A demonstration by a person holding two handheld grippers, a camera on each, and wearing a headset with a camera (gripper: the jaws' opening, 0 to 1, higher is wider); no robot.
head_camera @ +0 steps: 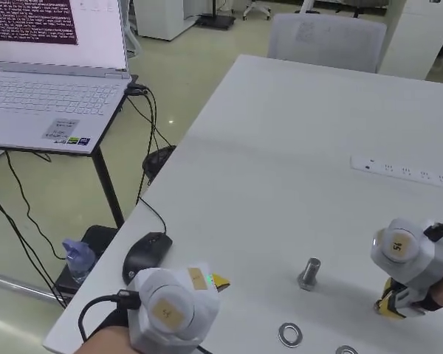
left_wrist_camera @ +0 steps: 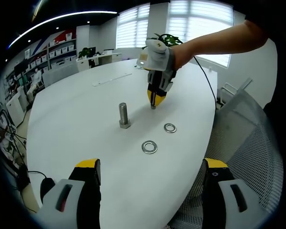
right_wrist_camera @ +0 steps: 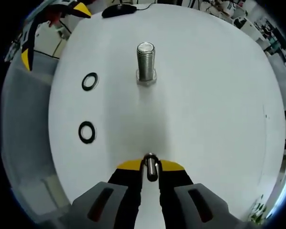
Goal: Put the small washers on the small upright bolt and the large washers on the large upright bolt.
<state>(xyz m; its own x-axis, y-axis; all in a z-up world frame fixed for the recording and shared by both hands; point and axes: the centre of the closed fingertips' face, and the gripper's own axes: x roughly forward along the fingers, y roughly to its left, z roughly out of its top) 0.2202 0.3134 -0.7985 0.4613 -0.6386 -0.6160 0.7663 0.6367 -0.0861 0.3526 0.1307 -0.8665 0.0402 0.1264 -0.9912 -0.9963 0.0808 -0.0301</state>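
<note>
Right gripper [left_wrist_camera: 154, 97] is clamped on the small bolt [right_wrist_camera: 151, 169], down at the white table [head_camera: 295, 147]. Left gripper [left_wrist_camera: 151, 167] has jaws wide apart, holding nothing. Large bolt [right_wrist_camera: 146, 62] stands upright mid-table, with one washer [right_wrist_camera: 89, 81] and a second washer [right_wrist_camera: 86, 131] flat nearby.

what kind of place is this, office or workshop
Most likely an open-plan office or lab: a white table with a power strip, a laptop on a side stand, an office chair, and windows with blinds.
</note>
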